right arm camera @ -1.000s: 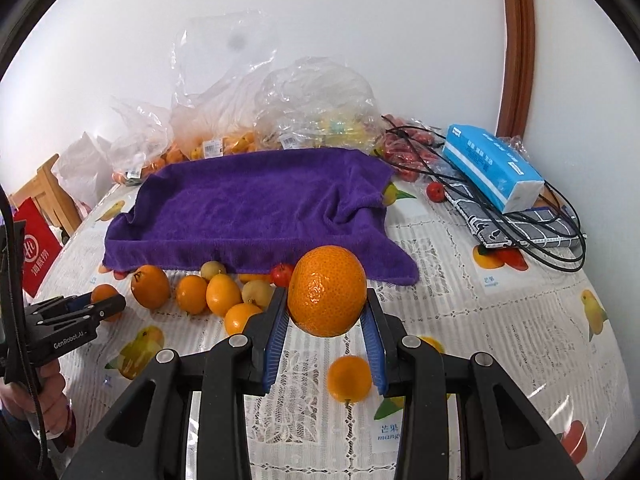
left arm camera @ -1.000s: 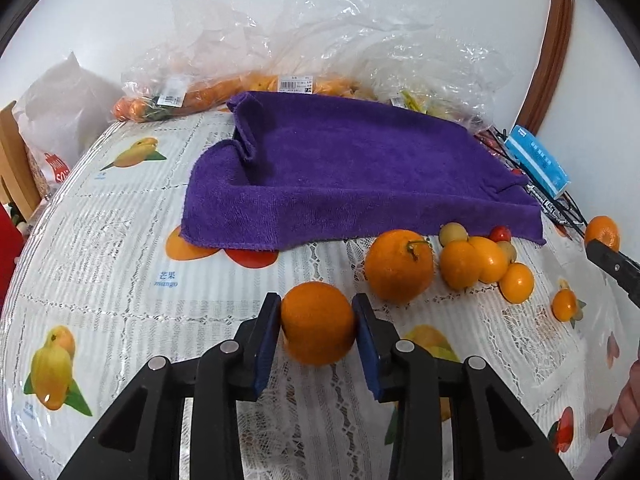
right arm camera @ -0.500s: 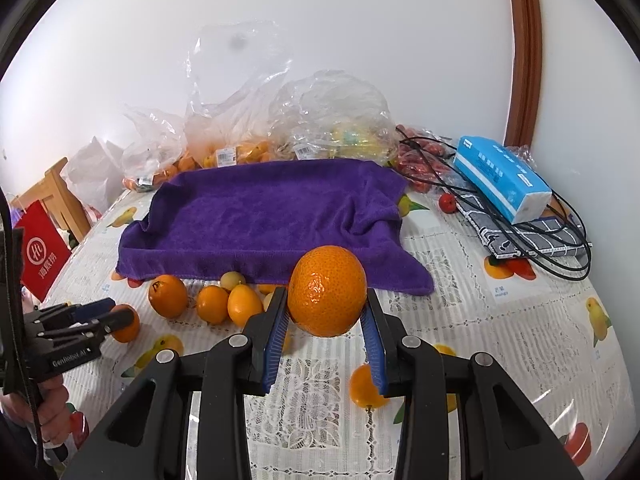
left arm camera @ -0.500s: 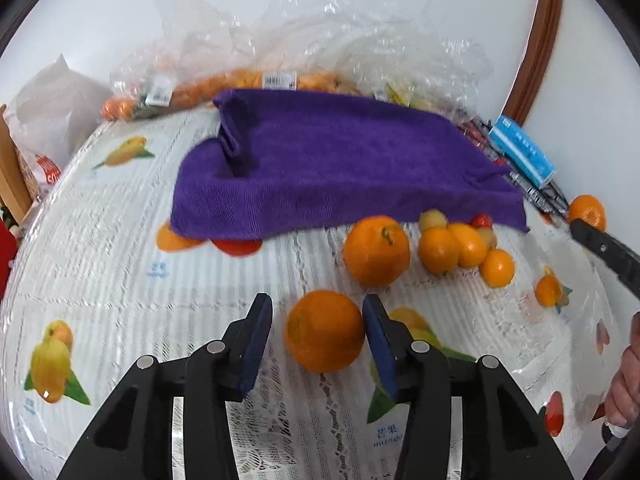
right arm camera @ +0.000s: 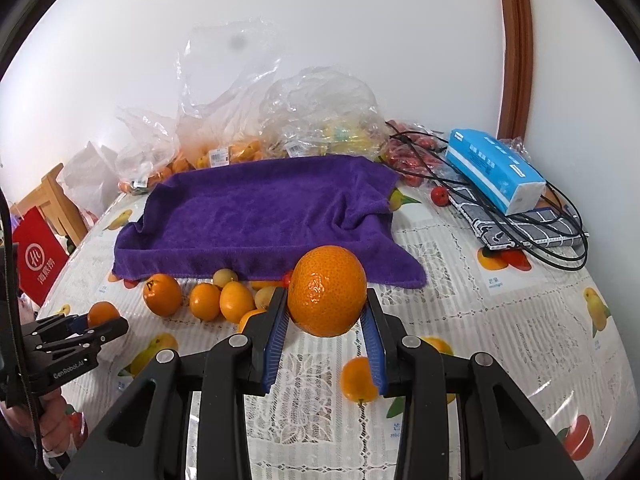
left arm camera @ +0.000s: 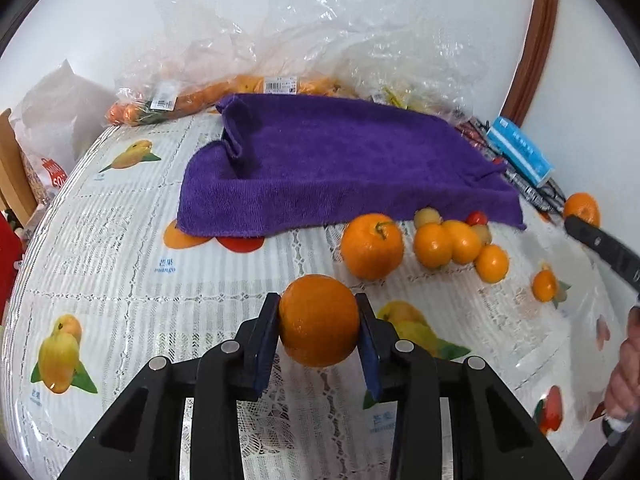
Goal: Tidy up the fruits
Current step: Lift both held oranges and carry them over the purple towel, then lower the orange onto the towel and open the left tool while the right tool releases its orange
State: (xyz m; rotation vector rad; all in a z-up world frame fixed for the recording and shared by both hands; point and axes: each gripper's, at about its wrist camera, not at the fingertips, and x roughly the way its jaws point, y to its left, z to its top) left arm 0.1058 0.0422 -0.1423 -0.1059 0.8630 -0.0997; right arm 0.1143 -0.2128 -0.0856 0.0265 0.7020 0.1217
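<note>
Above the fruit-print tablecloth (left arm camera: 120, 240), short of the purple towel (left arm camera: 340, 168), both grippers carry fruit. The left gripper (left arm camera: 318, 330) has its blue pads pinching an orange (left arm camera: 319, 320) at its widest girth; the fruit looks lifted clear of the cloth, though the contact line is hidden by the fingers. The right gripper (right arm camera: 326, 320) likewise clamps a pebbly mandarin (right arm camera: 327, 290), held above a small loose citrus (right arm camera: 358, 379) on the table. A stemmed orange (left arm camera: 372, 246) and a cluster of kumquats (left arm camera: 460, 244) lie just beside the towel's near hem. Likely step: carry each fruit onto the towel. To do it well, each gripper should keep its squeeze even and level, clear the raised hem before descending, and lower until the fruit rests before spreading the jaws. Round fruit rolls; the towel's flat middle suits better than the folded left corner. The two should land well apart so they do not knock together.
</note>
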